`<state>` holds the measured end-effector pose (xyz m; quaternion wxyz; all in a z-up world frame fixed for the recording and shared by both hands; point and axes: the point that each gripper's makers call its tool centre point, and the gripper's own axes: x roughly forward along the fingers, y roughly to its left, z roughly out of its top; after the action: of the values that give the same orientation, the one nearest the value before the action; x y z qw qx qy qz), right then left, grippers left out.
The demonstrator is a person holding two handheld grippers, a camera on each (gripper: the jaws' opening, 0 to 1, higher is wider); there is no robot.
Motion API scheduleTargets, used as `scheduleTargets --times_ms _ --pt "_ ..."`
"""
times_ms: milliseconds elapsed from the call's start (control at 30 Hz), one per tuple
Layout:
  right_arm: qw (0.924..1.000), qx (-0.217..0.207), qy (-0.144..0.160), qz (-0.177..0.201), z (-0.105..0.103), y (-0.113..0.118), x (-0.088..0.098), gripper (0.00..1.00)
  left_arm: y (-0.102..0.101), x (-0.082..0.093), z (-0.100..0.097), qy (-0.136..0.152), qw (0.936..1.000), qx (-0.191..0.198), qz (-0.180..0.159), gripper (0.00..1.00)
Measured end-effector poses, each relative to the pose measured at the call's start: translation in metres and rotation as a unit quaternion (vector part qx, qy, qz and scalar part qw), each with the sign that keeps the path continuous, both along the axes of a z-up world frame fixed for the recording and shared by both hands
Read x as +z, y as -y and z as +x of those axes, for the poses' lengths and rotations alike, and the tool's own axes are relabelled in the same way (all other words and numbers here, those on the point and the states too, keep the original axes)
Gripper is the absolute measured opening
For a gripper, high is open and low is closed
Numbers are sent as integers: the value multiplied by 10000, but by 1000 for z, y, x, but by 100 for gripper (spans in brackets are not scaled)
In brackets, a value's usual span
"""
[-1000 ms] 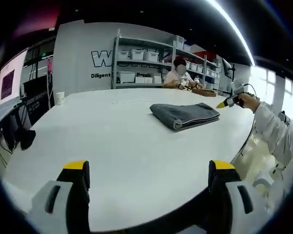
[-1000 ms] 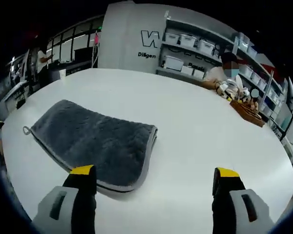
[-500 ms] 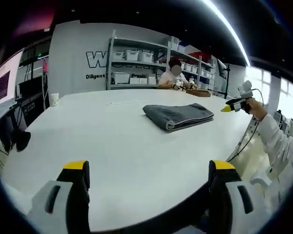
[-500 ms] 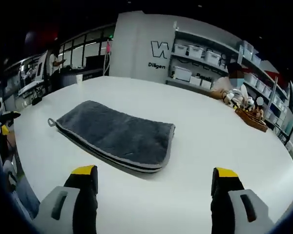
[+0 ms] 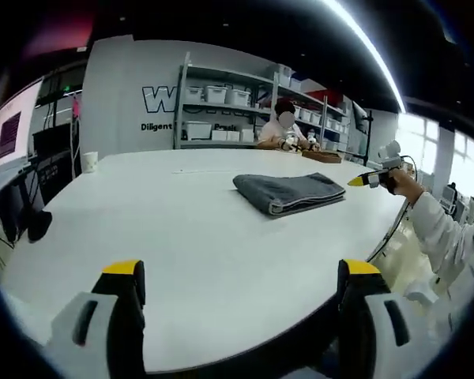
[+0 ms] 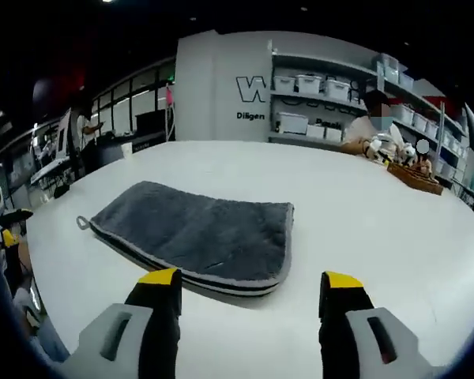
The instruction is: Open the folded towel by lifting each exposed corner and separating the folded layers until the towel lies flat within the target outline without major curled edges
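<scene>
A folded grey towel (image 6: pixel 201 233) lies on a wide white table (image 6: pixel 363 213), its stacked layers edged in pale trim and a small hanging loop (image 6: pixel 82 223) poking out at one corner. In the right gripper view the right gripper (image 6: pixel 250 287) hovers just short of the towel's near folded edge, its yellow-tipped jaws parted with nothing between them. In the left gripper view the left gripper (image 5: pixel 241 272) hangs over the table's near side, well apart from the towel (image 5: pixel 288 192), its jaws spread wide and holding nothing; the right gripper (image 5: pixel 371 179) enters from the right in a white-sleeved hand (image 5: pixel 399 183), just beside the towel's far end. Behind the table, a seated person (image 5: pixel 280 130) works at a wooden tray (image 6: pixel 415 175) in front of shelving (image 5: pixel 221 103) stocked with white bins. A paper cup (image 5: pixel 89 161) stands near the table's far left edge
</scene>
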<state>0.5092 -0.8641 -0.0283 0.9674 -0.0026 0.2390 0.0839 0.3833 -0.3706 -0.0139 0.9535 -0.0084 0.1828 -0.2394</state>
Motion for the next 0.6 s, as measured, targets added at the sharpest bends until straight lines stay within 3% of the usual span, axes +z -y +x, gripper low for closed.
scheduleTargets --times_ms 67,333,533,600 --pt "9999 99 -64 51 5 -1 -5 55 -2 -1 0 -3 10000 9 -15 99" --pt "9990 -287 -241 244 31 16 -28 33 -8 -5 0 -55 9999 109 -16 99" --pt "9967 -339 -522 520 39 17 -45 30 -12 -8 0 -86 9998 161 -19 98" --pt "9970 -240 -492 546 40 13 -47 20 -12 -9 0 -93 9998 169 -16 98"
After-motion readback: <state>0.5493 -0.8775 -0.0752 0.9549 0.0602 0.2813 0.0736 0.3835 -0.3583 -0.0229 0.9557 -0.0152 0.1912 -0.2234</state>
